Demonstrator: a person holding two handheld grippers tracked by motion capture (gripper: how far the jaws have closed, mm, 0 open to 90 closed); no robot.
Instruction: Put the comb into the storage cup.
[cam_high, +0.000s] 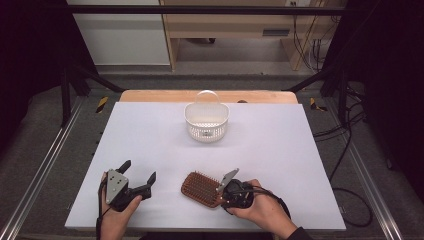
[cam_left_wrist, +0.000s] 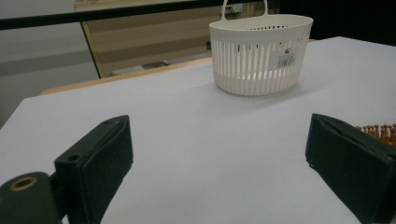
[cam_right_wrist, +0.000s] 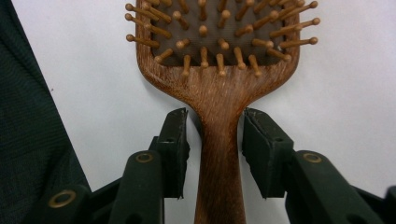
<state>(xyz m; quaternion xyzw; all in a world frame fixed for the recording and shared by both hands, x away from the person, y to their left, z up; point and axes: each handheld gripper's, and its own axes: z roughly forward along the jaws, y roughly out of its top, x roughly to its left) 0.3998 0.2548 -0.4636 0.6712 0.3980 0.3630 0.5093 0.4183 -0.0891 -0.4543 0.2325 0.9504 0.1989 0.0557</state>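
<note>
A wooden paddle hairbrush (cam_high: 200, 187) lies bristles up near the table's front edge, its handle pointing toward the person. My right gripper (cam_high: 223, 194) straddles that handle. In the right gripper view the handle (cam_right_wrist: 218, 154) runs between the two pads of the right gripper (cam_right_wrist: 215, 135). The right pad sits against the wood and a thin gap shows at the left pad (cam_right_wrist: 177, 140). My left gripper (cam_high: 139, 171) rests at the front left, jaws wide open with bare table between them (cam_left_wrist: 217, 158). The brush's bristles (cam_left_wrist: 380, 133) peek past its right jaw.
A white slatted plastic basket (cam_high: 206, 122) with a handle stands at the back middle of the white table (cam_high: 280, 150), also ahead of the left gripper (cam_left_wrist: 259, 60). Dark fabric (cam_right_wrist: 28, 130) fills the left edge of the right gripper view.
</note>
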